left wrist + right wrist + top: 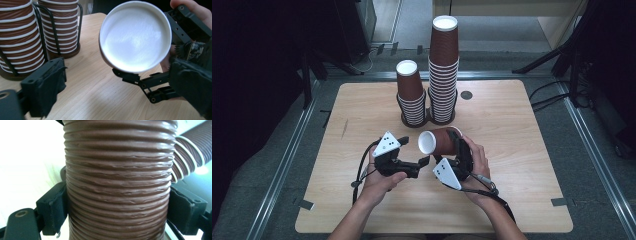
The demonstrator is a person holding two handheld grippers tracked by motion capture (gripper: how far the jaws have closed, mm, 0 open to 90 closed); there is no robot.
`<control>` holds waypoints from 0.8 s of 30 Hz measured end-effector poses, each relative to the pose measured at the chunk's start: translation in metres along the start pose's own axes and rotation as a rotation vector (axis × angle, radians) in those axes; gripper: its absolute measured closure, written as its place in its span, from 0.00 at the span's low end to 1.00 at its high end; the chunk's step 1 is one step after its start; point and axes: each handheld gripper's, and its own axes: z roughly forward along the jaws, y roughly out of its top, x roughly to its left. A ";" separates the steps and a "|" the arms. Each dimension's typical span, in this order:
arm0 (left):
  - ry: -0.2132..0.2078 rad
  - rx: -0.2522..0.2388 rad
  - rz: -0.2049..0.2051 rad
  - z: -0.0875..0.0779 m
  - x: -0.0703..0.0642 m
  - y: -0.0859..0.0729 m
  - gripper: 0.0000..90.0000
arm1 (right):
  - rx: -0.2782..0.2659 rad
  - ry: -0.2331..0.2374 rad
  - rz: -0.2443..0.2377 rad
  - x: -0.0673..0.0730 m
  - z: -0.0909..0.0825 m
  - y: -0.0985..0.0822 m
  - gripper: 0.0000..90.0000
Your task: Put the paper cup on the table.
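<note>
The cup point(439, 141) lies sideways above the table point(512, 150), clamped in the right tool point(458, 150), its white base facing the left tool point(424, 162), whose jaws stand apart and empty. Squeezing harder may crush its ribbed wall; looser, it slips.

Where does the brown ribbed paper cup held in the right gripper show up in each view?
High view: the brown ribbed paper cup lies sideways at table centre, white base facing left.
Left gripper view: upper centre-right, white round base facing the camera.
Right gripper view: ribbed brown wall across the centre, between the jaws.
Shared landmark: the racked stacks of brown cups.
</note>
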 end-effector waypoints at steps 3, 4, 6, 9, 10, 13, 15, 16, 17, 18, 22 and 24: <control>-0.006 0.000 0.001 0.000 -0.001 0.000 0.04 | -0.009 0.010 -0.028 0.003 0.000 0.002 0.16; -0.008 0.000 0.002 0.000 -0.001 0.000 0.05 | -0.012 0.012 -0.034 0.004 0.000 0.002 0.16; -0.011 -0.001 -0.002 0.001 -0.002 0.000 0.06 | -0.018 0.016 -0.056 0.006 -0.001 0.003 0.16; -0.013 0.002 -0.003 0.001 -0.002 0.000 0.07 | -0.032 0.018 -0.097 0.009 -0.002 0.006 0.16; -0.013 0.004 -0.004 0.001 -0.002 0.000 0.07 | -0.035 0.014 -0.113 0.010 -0.002 0.007 0.16; -0.015 0.006 0.003 0.001 -0.003 0.000 0.08 | -0.047 0.016 -0.141 0.012 -0.002 0.009 0.16; -0.014 0.002 0.000 0.001 -0.004 0.001 0.09 | -0.051 0.013 -0.157 0.013 -0.003 0.010 0.16; -0.011 0.001 0.000 0.001 -0.004 0.001 0.11 | -0.052 0.014 -0.159 0.014 -0.003 0.011 0.16; -0.009 0.000 -0.001 0.001 -0.004 0.001 0.12 | -0.057 0.015 -0.165 0.014 -0.003 0.011 0.16; -0.009 0.001 -0.001 0.001 -0.004 0.001 0.13 | -0.058 0.016 -0.169 0.015 -0.003 0.011 0.16; -0.018 0.008 -0.003 0.001 -0.004 0.001 0.15 | -0.067 0.021 -0.182 0.016 -0.004 0.013 0.16; -0.021 0.010 -0.006 0.002 -0.005 0.001 0.15 | -0.070 0.020 -0.191 0.018 -0.004 0.014 0.16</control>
